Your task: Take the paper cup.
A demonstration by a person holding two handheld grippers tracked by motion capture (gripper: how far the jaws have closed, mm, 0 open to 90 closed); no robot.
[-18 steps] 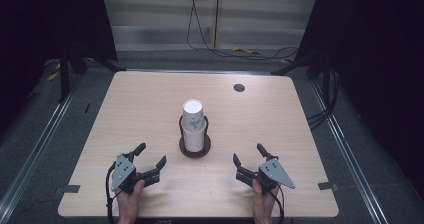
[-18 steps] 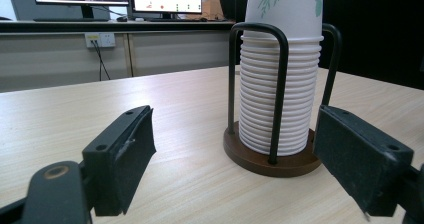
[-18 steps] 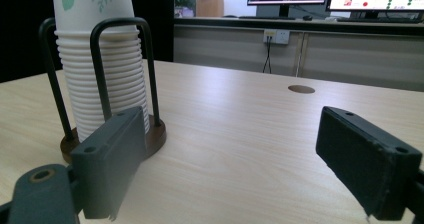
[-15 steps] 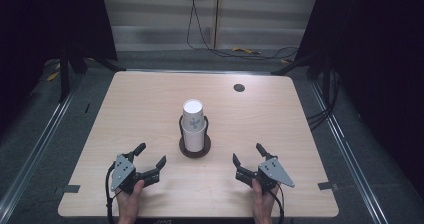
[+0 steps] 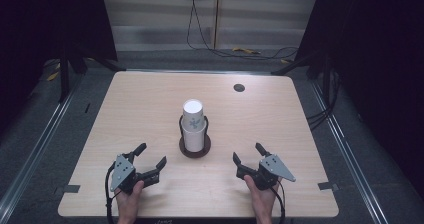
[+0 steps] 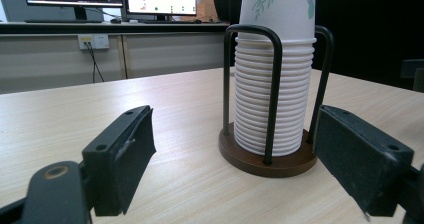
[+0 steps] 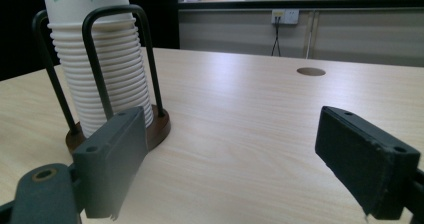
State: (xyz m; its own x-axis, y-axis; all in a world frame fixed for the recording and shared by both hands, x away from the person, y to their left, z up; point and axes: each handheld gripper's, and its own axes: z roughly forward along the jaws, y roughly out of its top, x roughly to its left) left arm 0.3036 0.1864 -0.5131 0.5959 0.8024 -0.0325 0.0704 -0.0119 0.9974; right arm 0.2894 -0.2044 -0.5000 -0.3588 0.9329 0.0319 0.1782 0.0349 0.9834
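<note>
Both hand-held grippers are resting low near the table's (image 5: pixel 150 104) front edge, each gripped from behind by a hand coming in from the bottom of the high view. Left gripper (image 5: pixel 148 162), near the front left corner, is angling inward toward the middle, its jaws standing wide apart with nothing between them; a grey three-cornered plate is sitting on top of it. Right gripper (image 5: pixel 248 157), near the front right corner, is mirroring that pose, its jaws likewise spread and pinching nothing. Between the two and a little farther from the front edge, roughly at the table's middle, a stack of paper cups (image 5: pixel 193 126) is standing upright in a cup holder (image 5: pixel 195 149). The cups are white, nested with their rolled rims forming a ribbed column, and the topmost is showing a printed leaf and flower pattern. The holder is made of a round dark brown base and thin black wire hoops rising around the stack. The table is pale wood-grain laminate with rounded corners, and a small round hole (image 5: pixel 239 87) is sitting toward its far right corner.
</note>
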